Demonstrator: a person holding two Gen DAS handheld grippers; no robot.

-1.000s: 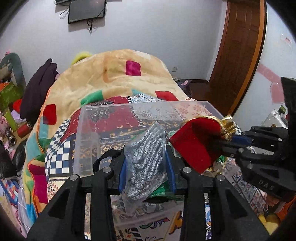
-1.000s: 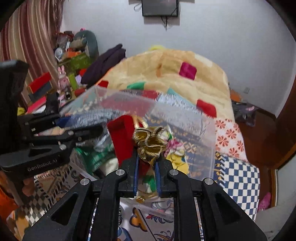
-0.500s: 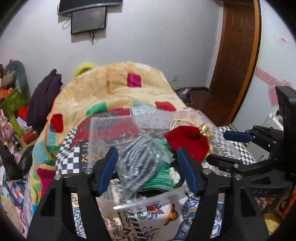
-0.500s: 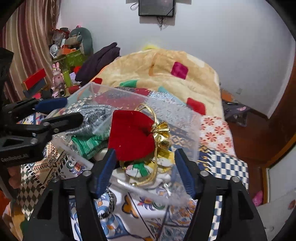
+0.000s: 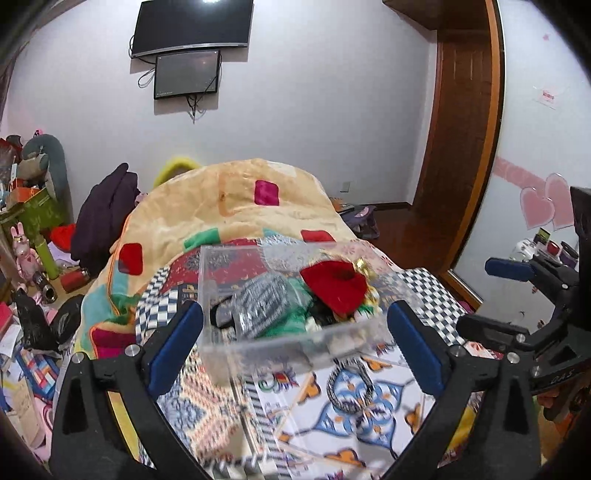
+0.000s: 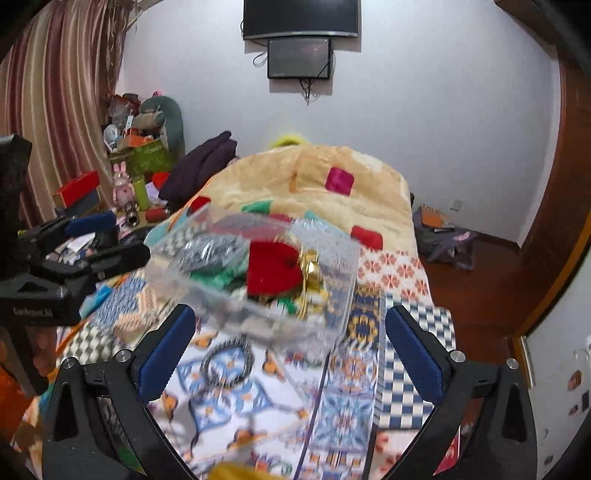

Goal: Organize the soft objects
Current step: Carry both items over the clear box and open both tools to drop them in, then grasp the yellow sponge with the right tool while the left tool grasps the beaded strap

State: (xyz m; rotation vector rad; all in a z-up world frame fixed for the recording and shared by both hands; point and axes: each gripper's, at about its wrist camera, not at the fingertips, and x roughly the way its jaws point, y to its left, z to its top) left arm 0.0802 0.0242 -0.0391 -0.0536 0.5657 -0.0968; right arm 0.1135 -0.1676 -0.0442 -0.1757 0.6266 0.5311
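Note:
A clear plastic box (image 5: pixel 280 343) stands on the patterned bedspread. In it lie a grey knitted piece (image 5: pixel 262 302), a green cloth (image 5: pixel 291 321) and a red pouch with gold trim (image 5: pixel 334 286). The same box (image 6: pixel 332 273) and the red pouch (image 6: pixel 271 267) show in the right wrist view. My left gripper (image 5: pixel 295 343) is open and empty, back from the box's near wall. My right gripper (image 6: pixel 291 347) is open and empty, also back from the box. A striped hair ring (image 6: pixel 227 363) lies on the spread in front of the box; it also shows in the left wrist view (image 5: pixel 347 387).
A thick beige blanket (image 5: pixel 236 206) is heaped on the bed behind the box. Clutter and toys (image 6: pixel 136 162) stand at the left by a curtain. A wooden door (image 5: pixel 458 147) is at the right. Screens (image 5: pixel 188 33) hang on the far wall.
Both grippers opened, letting the grey knit and the red pouch drop into the box, then drew back and up away from it.

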